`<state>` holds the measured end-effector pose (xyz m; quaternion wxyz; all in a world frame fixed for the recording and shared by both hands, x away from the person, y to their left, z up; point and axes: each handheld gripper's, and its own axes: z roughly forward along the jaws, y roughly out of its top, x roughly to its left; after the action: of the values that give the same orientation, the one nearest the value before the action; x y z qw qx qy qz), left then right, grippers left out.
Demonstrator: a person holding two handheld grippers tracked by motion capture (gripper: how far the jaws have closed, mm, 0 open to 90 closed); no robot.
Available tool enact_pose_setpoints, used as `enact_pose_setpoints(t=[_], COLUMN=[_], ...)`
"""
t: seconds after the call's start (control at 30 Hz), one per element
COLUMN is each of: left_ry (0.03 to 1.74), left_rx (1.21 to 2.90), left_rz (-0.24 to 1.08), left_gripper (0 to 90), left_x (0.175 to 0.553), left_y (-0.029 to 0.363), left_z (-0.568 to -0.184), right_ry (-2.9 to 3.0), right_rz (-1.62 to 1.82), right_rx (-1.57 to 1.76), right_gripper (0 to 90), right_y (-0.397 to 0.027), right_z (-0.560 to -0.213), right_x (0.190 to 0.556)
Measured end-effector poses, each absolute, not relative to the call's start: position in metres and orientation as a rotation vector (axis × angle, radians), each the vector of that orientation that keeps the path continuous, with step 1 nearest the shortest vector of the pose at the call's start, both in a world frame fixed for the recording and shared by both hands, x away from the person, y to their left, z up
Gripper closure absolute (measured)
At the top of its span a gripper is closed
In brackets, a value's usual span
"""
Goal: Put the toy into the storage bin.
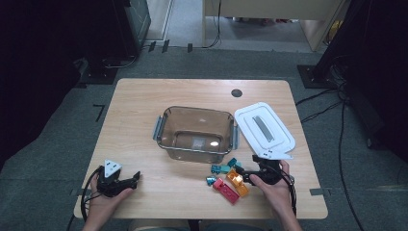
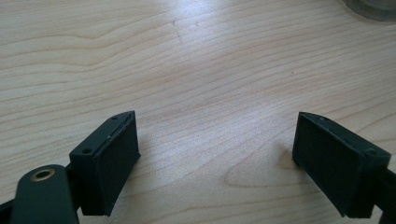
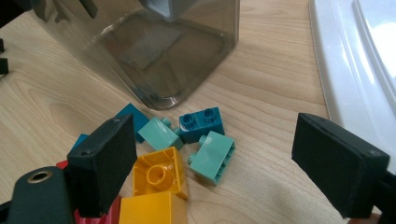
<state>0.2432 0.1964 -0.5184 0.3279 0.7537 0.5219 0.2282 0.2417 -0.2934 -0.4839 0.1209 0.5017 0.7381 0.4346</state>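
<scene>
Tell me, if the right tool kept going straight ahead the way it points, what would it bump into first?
Probably the light teal brick lying between the open jaws of the right tool, with the dark teal brick and the clear tub behind it. Depth is hard to judge.

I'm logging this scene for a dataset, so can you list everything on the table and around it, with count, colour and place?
Table: one, light wood, centre of the high view.
Container: one, clear smoky plastic, open, mid-table.
Lid: one, white, flat on the table right of the container.
Toy bricks: a loose cluster in front of the container; teal and light green ones, orange-yellow ones, a red one; exact count unclear.
Dark round spot: one, in the tabletop near the far edge.
Cables: black, on the grey floor at right.
Left gripper: black, jaws wide apart over bare wood, near-left corner.
Right gripper: black, jaws wide apart at the bricks.
</scene>
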Motion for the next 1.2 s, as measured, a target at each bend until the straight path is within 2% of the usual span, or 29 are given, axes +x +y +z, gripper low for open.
enact_pose_setpoints(t=[0.57,0.7,0.87,0.93,1.07,1.2], left_ry=[1.365,1.363,1.363,1.363,1.362,1.363], left_rx=[1.973,1.976,1.976,1.976,1.976,1.976], left_rz=[0.597,0.596,0.595,0.596,0.595,0.595], left_gripper=[14.5,14.5,14.5,14.5,14.5,14.5], left_x=[0.244,0.243,0.243,0.243,0.243,0.243], left_y=[0.196,0.196,0.196,0.196,0.196,0.196], left_z=[-0.518,-0.518,-0.518,-0.518,-0.518,-0.518], right_ry=[2.212,2.159,2.15,2.181,2.218,2.239], right_rz=[1.232,1.192,1.212,1.219,1.184,1.116], right_rx=[1.397,1.438,1.442,1.427,1.401,1.376], right_gripper=[14.8,22.3,42.3,46.2,47.6,55.0], right_y=[-0.262,-0.266,-0.27,-0.269,-0.264,-0.263], right_z=[-0.49,-0.495,-0.503,-0.505,-0.509,-0.513], right_x=[0.245,0.254,0.264,0.265,0.267,0.268])
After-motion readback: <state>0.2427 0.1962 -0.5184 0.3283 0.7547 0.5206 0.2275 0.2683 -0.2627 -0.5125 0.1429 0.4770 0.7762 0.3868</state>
